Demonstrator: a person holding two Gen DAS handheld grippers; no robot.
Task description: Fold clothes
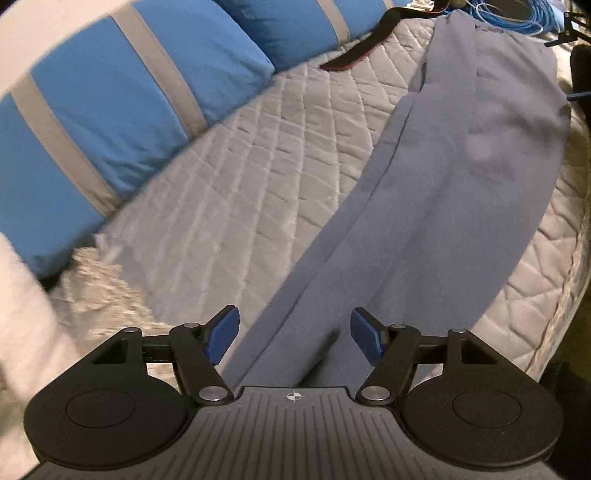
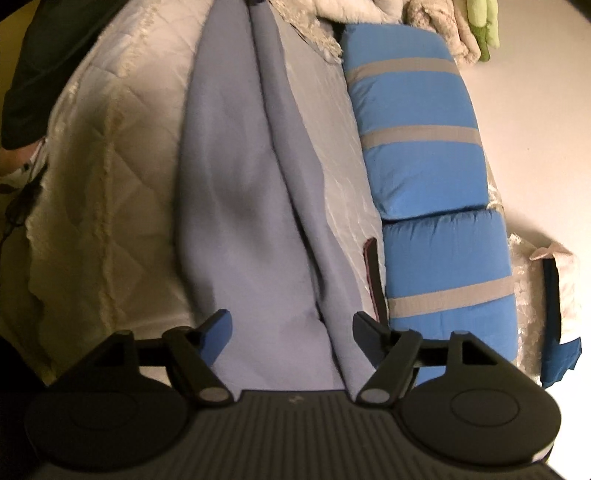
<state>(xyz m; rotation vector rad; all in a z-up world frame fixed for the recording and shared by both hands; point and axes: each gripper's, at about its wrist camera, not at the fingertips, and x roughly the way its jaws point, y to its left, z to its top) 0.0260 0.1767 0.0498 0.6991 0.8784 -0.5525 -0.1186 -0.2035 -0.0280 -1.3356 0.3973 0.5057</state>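
Note:
A pair of grey-blue trousers [image 1: 436, 177] lies stretched lengthwise on a quilted mattress [image 1: 258, 158]. In the left wrist view my left gripper [image 1: 294, 334] hovers open over the narrow leg end, nothing between its blue pads. The wider waist end lies far up at the right. In the right wrist view the same trousers [image 2: 243, 206] run away from me, one half folded over the other along a long crease. My right gripper [image 2: 291, 334] stands open above the near end of the cloth, with its jaws empty.
Blue pillows with grey stripes [image 1: 110, 107] [image 2: 424, 140] line one long side of the mattress [image 2: 110, 166]. A black strap with a red edge [image 1: 354, 48] [image 2: 375, 273] lies beside them. Blue cable coils [image 1: 506, 18] sit beyond the waist end. A fluffy blanket [image 1: 103, 291] lies near the leg end.

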